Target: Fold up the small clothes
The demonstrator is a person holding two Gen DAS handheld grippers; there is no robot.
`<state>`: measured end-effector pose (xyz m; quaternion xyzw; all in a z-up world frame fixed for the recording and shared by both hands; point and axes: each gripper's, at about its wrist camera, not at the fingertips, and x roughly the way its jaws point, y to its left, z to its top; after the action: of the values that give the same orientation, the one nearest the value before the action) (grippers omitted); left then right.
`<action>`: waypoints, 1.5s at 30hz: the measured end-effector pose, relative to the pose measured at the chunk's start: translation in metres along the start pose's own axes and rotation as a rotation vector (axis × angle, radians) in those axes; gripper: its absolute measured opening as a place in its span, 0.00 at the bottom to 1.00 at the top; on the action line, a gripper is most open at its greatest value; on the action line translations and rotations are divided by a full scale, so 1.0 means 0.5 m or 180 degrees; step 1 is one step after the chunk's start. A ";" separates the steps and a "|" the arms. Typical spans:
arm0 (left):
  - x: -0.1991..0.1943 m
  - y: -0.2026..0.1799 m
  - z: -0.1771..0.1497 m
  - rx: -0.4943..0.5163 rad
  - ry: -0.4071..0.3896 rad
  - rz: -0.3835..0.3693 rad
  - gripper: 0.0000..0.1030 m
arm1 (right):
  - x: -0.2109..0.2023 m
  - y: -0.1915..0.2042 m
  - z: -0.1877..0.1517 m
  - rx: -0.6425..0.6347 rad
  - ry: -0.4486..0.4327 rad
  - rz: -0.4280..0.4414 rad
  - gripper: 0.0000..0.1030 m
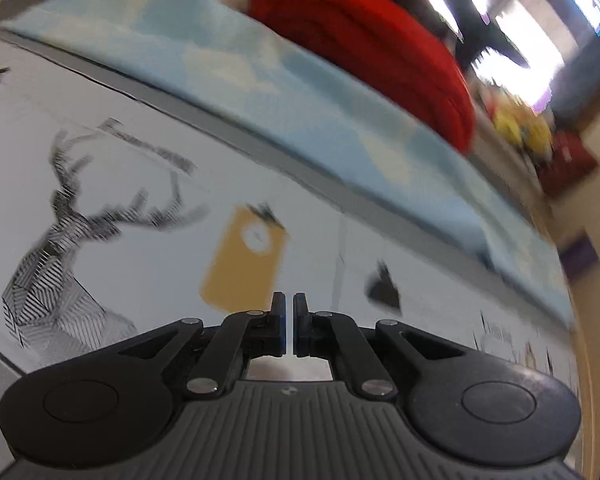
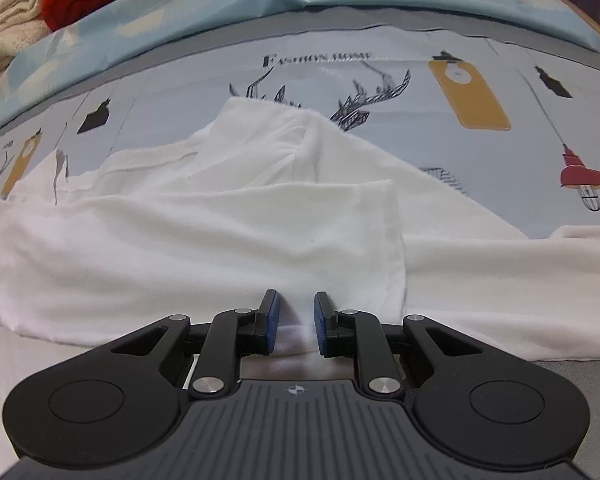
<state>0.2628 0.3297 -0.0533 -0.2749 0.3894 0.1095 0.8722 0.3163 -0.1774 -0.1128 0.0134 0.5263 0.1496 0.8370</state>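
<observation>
Heavy motion blur smears the left wrist view; only the left tongs (image 1: 288, 330) stay sharp. A blown-out window (image 1: 516, 40) glares at 1 o'clock. The right wrist view is crisp and evenly lit, its white garment (image 2: 220, 236) close to overexposed, with soft shadows in the folds. Fisheye distortion bows both frames' edges.

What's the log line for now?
left gripper: shut, empty, over sheet | right gripper: open at shirt edge | fold: partial

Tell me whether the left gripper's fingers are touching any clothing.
Apart. The left wrist view shows the left gripper nearly shut, empty, with only printed tablecloth beyond it.
</observation>
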 end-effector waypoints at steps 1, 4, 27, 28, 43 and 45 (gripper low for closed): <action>-0.002 -0.014 -0.007 0.0140 0.0114 -0.0032 0.01 | -0.005 -0.002 0.002 0.0019 -0.0061 -0.0017 0.19; 0.006 -0.053 -0.046 0.0601 0.0548 -0.0193 0.03 | -0.025 -0.020 0.011 0.0172 -0.0242 -0.0026 0.19; -0.038 -0.112 -0.211 0.1942 0.1035 0.0645 0.11 | -0.145 -0.173 -0.015 0.0956 -0.0550 -0.0215 0.19; -0.058 -0.127 -0.205 0.1898 0.0984 0.0673 0.11 | -0.159 -0.186 -0.017 0.1000 -0.0587 -0.0227 0.20; -0.198 -0.358 -0.343 0.2024 -0.0223 0.0552 0.59 | -0.294 -0.502 -0.189 0.2282 -0.1207 -0.0600 0.04; -0.188 -0.380 -0.341 0.2117 -0.0340 0.0504 0.59 | -0.291 -0.552 -0.218 0.2547 -0.1263 -0.0685 0.05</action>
<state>0.1709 0.0787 -0.0017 0.0616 0.3777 0.0581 0.9221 0.2267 -0.4942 -0.0837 0.3092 0.3706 -0.1587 0.8613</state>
